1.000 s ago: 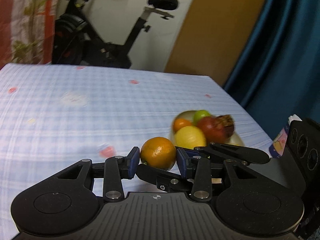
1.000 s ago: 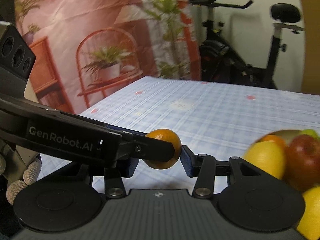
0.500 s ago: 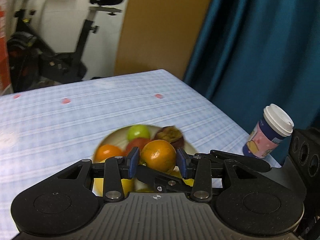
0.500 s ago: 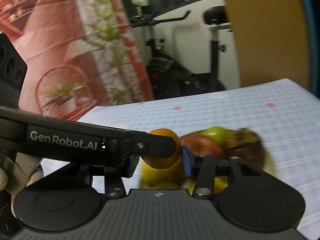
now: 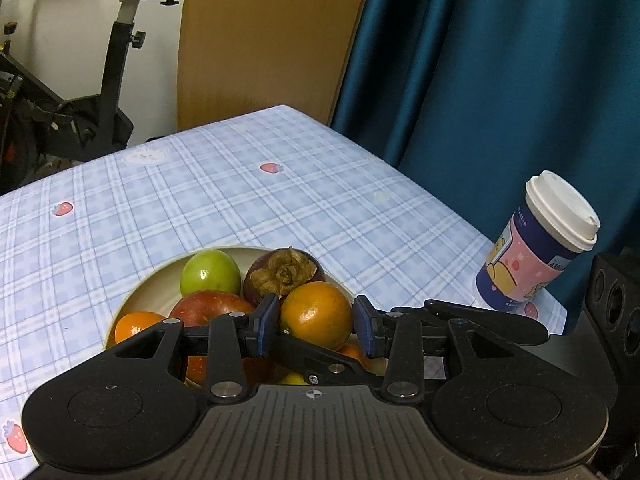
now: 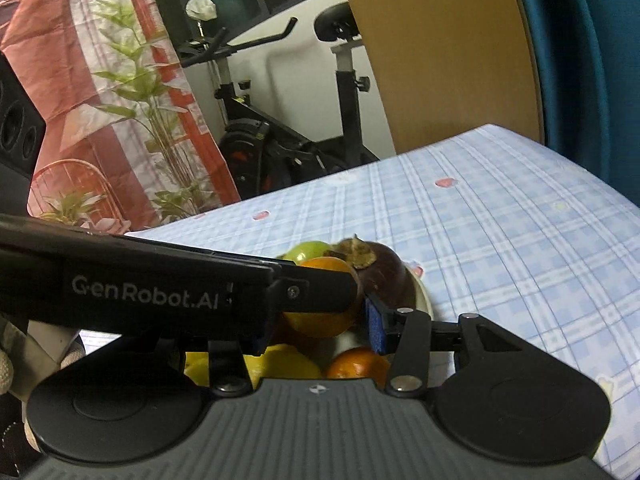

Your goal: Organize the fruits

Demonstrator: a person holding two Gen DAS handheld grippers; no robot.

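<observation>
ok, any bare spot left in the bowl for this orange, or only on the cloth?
Bowl is crowded: green fruit, mangosteen, red apple, small orange; only a sliver of its left inner wall shows. Held orange hangs over the pile. Bare cloth runs beyond the bowl, also between bowl and cup.

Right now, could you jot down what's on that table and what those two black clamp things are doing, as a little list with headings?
held fruit: orange, gripped by both pairs of fingers at once
left gripper: shut on the orange, above the bowl
right gripper: shut on the same orange
bowl: holds a green fruit, mangosteen, red apple, small orange
other fruit: something yellow low in the bowl
cup: lidded, upright, at the table edge, apart from the bowl
cloth: blue check
</observation>
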